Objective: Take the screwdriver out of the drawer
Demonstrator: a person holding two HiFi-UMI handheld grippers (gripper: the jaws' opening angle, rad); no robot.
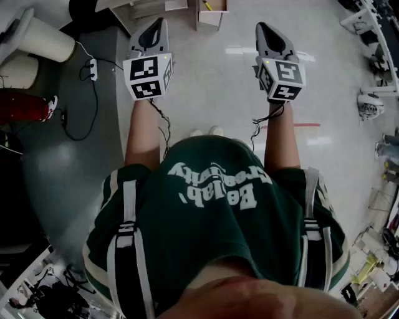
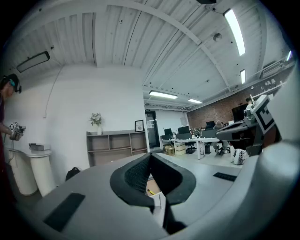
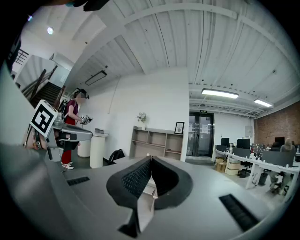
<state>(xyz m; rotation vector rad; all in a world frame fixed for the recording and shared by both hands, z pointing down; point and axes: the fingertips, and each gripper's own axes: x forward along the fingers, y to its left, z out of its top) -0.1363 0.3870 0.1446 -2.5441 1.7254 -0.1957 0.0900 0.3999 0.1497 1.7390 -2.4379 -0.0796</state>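
In the head view I hold both grippers level out in front of me above the floor. The left gripper (image 1: 160, 22) and the right gripper (image 1: 261, 27) both have their jaws together with nothing between them. Ahead at the top edge stands a small wooden drawer (image 1: 212, 15), open, with a yellow-handled tool (image 1: 207, 5) in it that looks like the screwdriver. Both grippers are well short of it. In the left gripper view the closed left gripper (image 2: 150, 156) frames the drawer (image 2: 153, 186) and the yellow tool (image 2: 149, 191) through a slit. The right gripper (image 3: 151, 159) is closed too.
A power strip (image 1: 92, 68) with cables lies on the floor at left, near a white cylinder (image 1: 45, 38) and a red object (image 1: 25, 104). Red tape (image 1: 293, 125) marks the floor. A person (image 3: 72, 123) stands by a shelf unit (image 3: 154, 143); office desks (image 2: 197, 140) stand farther off.
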